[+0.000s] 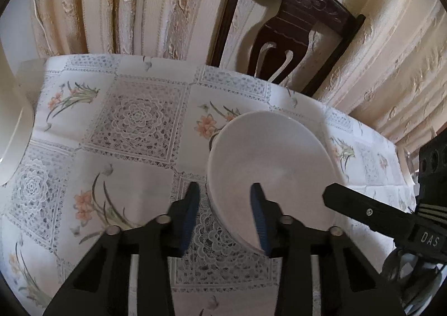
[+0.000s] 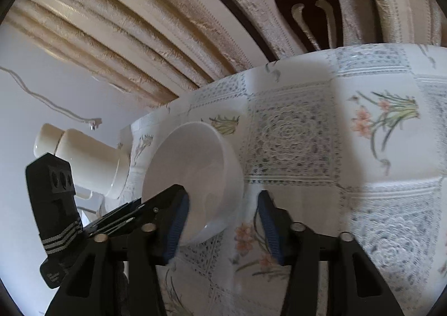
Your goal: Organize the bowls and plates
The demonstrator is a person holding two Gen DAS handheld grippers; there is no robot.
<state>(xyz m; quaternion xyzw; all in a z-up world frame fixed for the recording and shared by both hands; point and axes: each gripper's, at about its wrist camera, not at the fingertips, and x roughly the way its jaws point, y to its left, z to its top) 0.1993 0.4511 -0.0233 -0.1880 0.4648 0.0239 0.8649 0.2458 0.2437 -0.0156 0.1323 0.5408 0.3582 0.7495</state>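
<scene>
Tongs, left [image 1: 225,198]: spread wide, blue pads either side of the bowl's near wall, one finger outside the rim, the other over the inside; contact not certain, no pinch visible.
Tongs, right [image 2: 223,207]: spread wide, left pad at the bowl's rim, right pad over bare cloth; nothing pinched.
Bowl [image 1: 268,170]: white, plain, upright on the surface, just ahead of both tongs; seen again from the right wrist [image 2: 195,176], where the tilt comes from the camera angle.
Other tool in left view: black finger of the right tongs [image 1: 363,212] reaching in beside the bowl's right side, marked "DAS".
Other tool in right view: black body of the left tongs [image 2: 56,198] with grey-striped strap, left of the bowl.
Surface [image 1: 139,176]: covered by a cloth printed with lace squares and orange flowers.
Cream dish [image 1: 11,126]: at the far left edge of the left view, only partly in frame, well apart from the bowl.
Cream vessel [image 2: 83,159]: beyond the bowl in the right view, kind not clear.
Chair [image 1: 290,33]: dark carved wood, at the surface's far edge.
Curtain [image 1: 125,3]: beige, pleated, behind the chair.
</scene>
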